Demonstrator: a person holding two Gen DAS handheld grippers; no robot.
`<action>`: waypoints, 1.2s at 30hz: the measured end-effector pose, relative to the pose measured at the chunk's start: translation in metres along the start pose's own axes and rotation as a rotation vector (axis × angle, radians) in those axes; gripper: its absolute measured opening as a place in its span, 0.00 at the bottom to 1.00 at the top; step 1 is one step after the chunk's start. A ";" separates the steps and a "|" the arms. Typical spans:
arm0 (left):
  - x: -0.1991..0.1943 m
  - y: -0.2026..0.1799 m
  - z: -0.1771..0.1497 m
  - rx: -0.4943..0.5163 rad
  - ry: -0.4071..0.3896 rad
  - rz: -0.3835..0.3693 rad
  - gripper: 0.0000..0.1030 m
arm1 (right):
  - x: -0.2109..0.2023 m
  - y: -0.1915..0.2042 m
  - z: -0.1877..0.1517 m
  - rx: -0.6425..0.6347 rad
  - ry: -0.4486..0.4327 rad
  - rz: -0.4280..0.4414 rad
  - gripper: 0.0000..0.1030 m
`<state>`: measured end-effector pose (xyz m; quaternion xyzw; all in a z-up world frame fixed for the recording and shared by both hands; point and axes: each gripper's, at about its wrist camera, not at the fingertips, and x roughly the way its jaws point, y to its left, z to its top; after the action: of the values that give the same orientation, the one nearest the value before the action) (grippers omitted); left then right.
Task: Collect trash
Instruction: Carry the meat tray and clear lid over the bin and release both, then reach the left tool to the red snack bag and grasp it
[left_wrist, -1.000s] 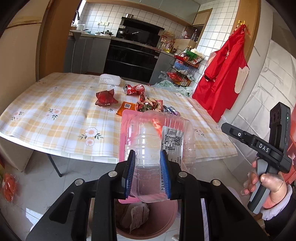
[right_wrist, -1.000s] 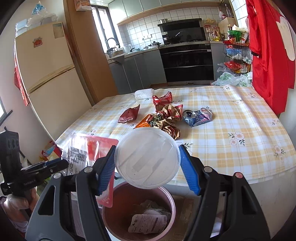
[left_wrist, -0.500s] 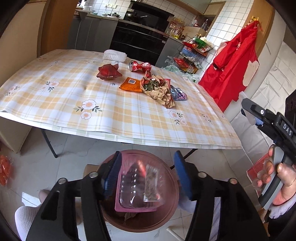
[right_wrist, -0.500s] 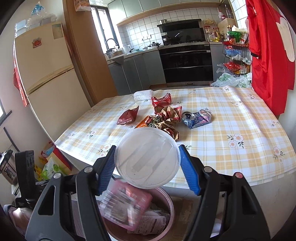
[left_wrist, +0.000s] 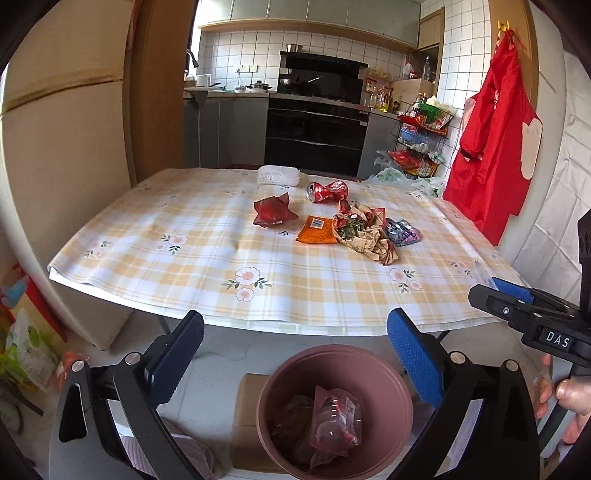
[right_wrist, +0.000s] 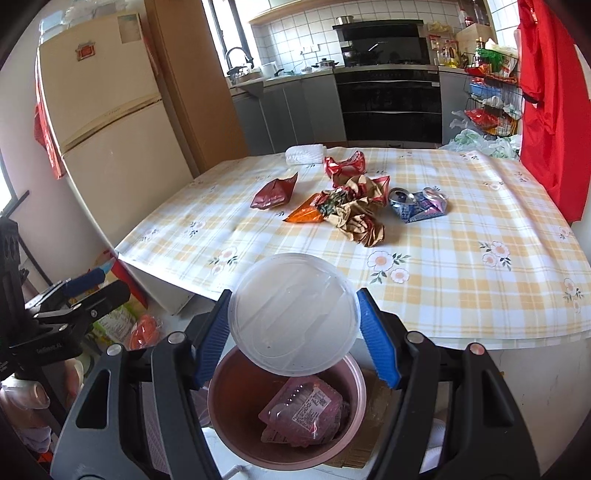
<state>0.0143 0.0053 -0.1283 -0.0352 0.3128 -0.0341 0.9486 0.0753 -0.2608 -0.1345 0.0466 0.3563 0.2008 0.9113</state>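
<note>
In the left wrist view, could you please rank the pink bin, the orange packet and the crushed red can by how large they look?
1. Pink bin, largest, though it is also nearest the camera.
2. Orange packet.
3. Crushed red can, close to the packet and farther back, so this order is unsure.

Pink bin (left_wrist: 334, 373), yellow plaid floral tablecloth (left_wrist: 207, 258), prob. translucent-white lid (right_wrist: 293, 314)

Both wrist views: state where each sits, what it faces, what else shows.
Left wrist view: on the left claw, open above the pink bin, facing table and kitchen; right claw and fingers at right.
Right wrist view: on the right claw, gripping the round lid; left claw at left.
Shared: bin, table.
</note>
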 end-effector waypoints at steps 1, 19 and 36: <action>0.000 -0.001 0.000 0.007 0.002 0.022 0.94 | 0.001 0.002 -0.001 -0.005 0.005 0.000 0.65; -0.003 0.010 -0.003 -0.011 0.009 0.117 0.94 | 0.007 0.010 -0.011 -0.027 0.030 -0.015 0.84; -0.001 -0.003 -0.009 0.087 -0.016 0.052 0.94 | 0.016 -0.002 -0.017 0.011 0.038 -0.126 0.94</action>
<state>0.0082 0.0019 -0.1350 0.0139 0.3041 -0.0228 0.9523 0.0753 -0.2575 -0.1574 0.0253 0.3768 0.1418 0.9150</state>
